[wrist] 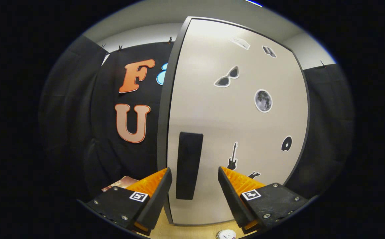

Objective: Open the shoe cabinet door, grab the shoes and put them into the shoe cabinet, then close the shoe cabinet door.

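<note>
The shoe cabinet door (239, 132) is a tall pale panel with a dark frame, close in front of me, with several small stickers on it. Its black upright handle (188, 165) sits near the door's left edge. My gripper (194, 176) is open, with the handle in the gap between the two fingertips. Neither finger touches the handle, as far as I can tell. The door looks shut or nearly so.
Black cloth walls stand to the left and right of the cabinet. A wooden floor strip (186, 230) lies below the door. A brownish flat object (119, 184) lies at the lower left, and a small white round thing (226, 235) sits below the fingers.
</note>
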Tool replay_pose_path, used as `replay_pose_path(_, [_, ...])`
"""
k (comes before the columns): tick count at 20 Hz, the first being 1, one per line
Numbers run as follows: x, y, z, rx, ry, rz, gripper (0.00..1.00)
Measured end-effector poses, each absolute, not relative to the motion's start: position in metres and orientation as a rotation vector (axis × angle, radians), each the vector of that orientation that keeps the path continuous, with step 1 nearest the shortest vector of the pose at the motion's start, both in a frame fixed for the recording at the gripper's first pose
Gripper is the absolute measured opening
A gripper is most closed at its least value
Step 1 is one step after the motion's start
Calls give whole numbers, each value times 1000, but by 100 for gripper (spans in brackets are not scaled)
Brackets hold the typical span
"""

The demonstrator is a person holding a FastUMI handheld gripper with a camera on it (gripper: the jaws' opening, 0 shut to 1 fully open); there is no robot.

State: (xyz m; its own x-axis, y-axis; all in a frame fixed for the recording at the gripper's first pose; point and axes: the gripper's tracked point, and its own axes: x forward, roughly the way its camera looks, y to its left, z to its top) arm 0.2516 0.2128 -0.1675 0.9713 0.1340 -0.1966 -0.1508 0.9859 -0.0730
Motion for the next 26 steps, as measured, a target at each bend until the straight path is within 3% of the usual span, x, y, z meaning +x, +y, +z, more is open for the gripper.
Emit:
replay_pose_path(3, [259,223,-176,-76,212,170,71])
replay_pose_path(6, [260,222,-179,-56,214,182,41])
replay_pose_path(13, [236,218,-172,-12,221,249,27])
replay_pose_path(18, [207,202,-163,13,235,309,26])
replay_pose_path(26, [174,165,-158,57,248,267,22])
